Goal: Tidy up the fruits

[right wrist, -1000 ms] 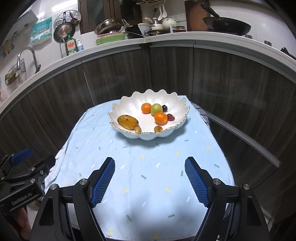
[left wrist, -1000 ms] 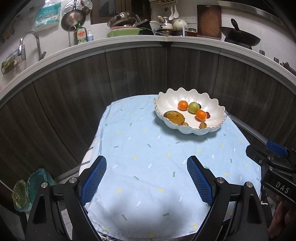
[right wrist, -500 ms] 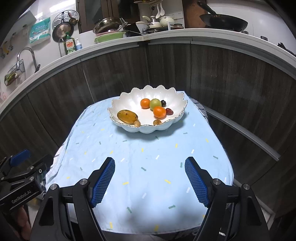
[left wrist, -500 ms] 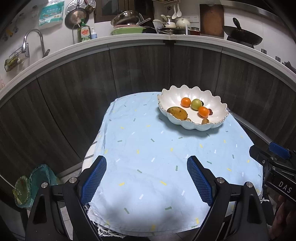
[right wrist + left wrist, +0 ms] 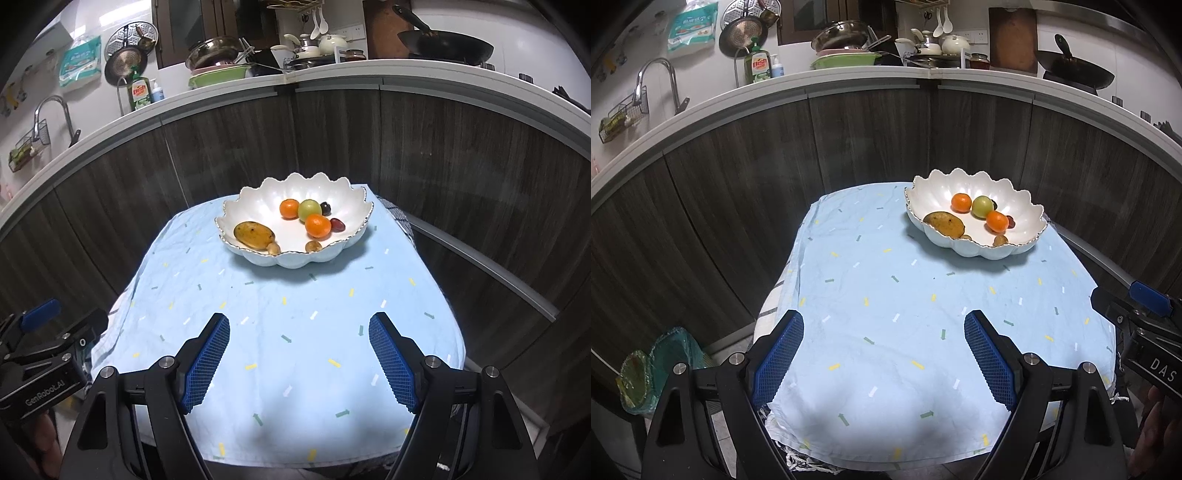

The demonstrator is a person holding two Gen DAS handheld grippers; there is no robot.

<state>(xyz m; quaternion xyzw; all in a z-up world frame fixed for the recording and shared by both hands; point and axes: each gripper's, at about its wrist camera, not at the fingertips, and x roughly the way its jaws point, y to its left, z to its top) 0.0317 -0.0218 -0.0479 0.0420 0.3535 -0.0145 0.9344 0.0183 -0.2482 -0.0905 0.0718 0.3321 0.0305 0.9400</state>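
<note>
On blue cloth — fruit bowl

The left tongs are matte black angular arms ending in blue, finely gridded pads, with round silver screws at the joints. The right tongs look the same. Seen from the side, each body is a black block with a blue tab, one lettered "DAS", the other "GenRobot.AI".

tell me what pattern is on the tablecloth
Light blue tablecloth with small scattered dashes and arrows; clearest in the right wrist view.
</note>
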